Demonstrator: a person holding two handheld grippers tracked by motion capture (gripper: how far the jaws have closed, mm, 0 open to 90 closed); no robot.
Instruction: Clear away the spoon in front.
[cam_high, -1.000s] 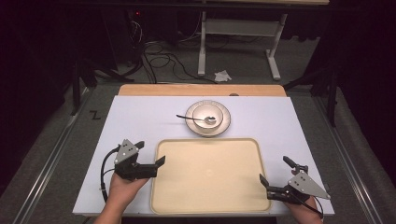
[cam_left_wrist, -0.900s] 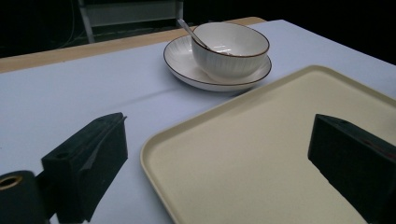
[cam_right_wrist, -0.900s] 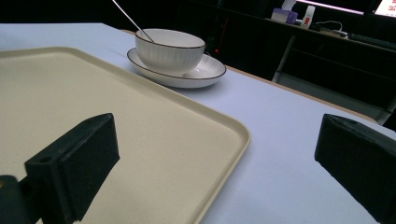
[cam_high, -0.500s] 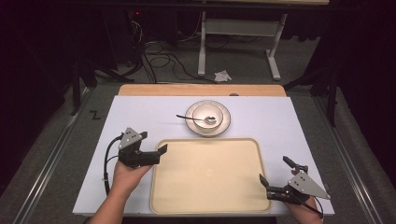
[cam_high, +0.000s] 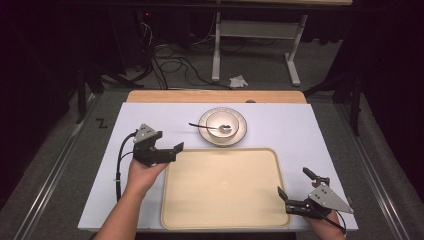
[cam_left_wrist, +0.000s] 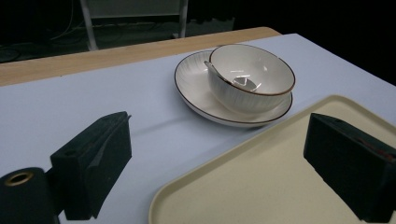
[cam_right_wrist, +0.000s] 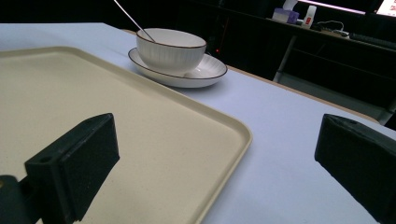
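Nearest the person, the right gripper (cam_high: 296, 199) sits low at the near right corner of the flat cream plastic tray (cam_high: 220, 220), jaws spread wide and empty, parked rather than working. Over the tray's left edge, towards its far corner, the left gripper (cam_high: 172, 152) hangs above the pale lilac desk (cam_high: 320, 130), jaws released too, nothing between them, and pointed toward the crockery. In the left gripper view those jaws frame the target: just beyond the tray's far edge stands a round white ribbed plate with a dark rim (cam_high: 240, 134), and sitting on it a small white ribbed bowl with the same dark rim (cam_left_wrist: 252, 77). A slim metal spoon (cam_high: 202, 125) rests in that bowl, its handle sticking out over the rim towards the left gripper's side.

This looks like the approach stage, with nothing grasped yet. The next move, I'd judge, calls for the left gripper to travel forward past the tray's far corner, line its jaws on the spoon handle or the bowl's rim, then clench gently so the bowl doesn't skid on the plate.
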